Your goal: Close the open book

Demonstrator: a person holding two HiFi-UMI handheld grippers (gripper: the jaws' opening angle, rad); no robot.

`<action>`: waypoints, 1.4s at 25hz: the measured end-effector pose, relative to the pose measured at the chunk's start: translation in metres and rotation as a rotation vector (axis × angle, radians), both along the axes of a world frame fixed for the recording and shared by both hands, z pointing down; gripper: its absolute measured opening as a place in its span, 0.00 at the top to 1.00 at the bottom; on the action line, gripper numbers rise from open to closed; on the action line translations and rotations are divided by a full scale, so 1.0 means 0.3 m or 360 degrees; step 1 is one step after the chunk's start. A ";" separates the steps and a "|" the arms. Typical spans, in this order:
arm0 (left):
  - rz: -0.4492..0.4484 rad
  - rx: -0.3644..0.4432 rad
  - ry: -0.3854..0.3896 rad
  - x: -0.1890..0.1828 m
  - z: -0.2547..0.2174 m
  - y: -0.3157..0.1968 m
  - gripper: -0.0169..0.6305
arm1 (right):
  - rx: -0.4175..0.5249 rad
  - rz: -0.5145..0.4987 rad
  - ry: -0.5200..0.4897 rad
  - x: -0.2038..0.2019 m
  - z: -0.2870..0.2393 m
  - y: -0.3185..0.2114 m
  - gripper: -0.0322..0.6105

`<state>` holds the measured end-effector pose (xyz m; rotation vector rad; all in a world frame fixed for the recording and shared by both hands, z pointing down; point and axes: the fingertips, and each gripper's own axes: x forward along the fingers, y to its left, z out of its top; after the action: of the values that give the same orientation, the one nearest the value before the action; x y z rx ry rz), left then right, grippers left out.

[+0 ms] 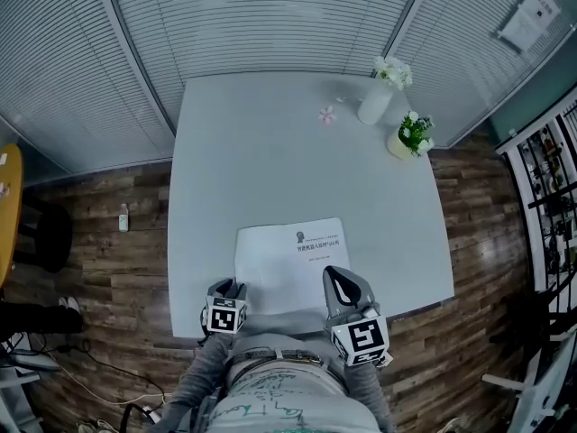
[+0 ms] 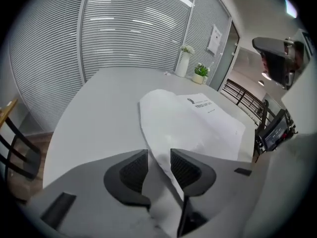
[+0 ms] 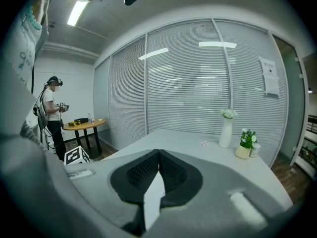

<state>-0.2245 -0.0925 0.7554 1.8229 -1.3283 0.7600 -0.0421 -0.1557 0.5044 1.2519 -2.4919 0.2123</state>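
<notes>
The white book (image 1: 293,260) lies flat near the front edge of the grey table (image 1: 270,152), its printed cover facing up. My left gripper (image 1: 230,289) sits at the book's near left corner. In the left gripper view, the left gripper (image 2: 158,165) stands open, with a raised edge of the book (image 2: 193,123) running between the pads and pressed by neither. My right gripper (image 1: 341,282) is at the book's near right corner. In the right gripper view, the right gripper (image 3: 158,170) is shut on a thin white page edge (image 3: 153,202).
A white vase of flowers (image 1: 374,102), a small potted plant (image 1: 410,138) and a small pink object (image 1: 326,114) stand at the table's far right. A round wooden table (image 1: 7,197) is at the left, and a bottle (image 1: 123,217) stands on the floor. A person (image 3: 52,113) stands off to the left.
</notes>
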 end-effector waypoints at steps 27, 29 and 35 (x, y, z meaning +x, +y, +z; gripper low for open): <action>-0.0074 -0.0076 0.0168 0.092 -0.003 0.004 0.87 | 0.0035 0.0057 -0.0035 0.135 -0.025 0.040 0.95; -0.0087 -0.0064 0.0199 0.104 -0.017 0.000 0.87 | 0.0033 0.0060 -0.0041 0.144 -0.024 0.042 0.95; -0.0108 -0.0003 0.0280 0.147 -0.067 -0.016 0.88 | 0.0045 0.0063 -0.0057 0.172 -0.029 0.054 0.95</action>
<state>-0.1805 -0.0973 0.7354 1.7893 -1.2673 0.5514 0.0096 -0.1395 0.4956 1.3207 -2.5101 0.2117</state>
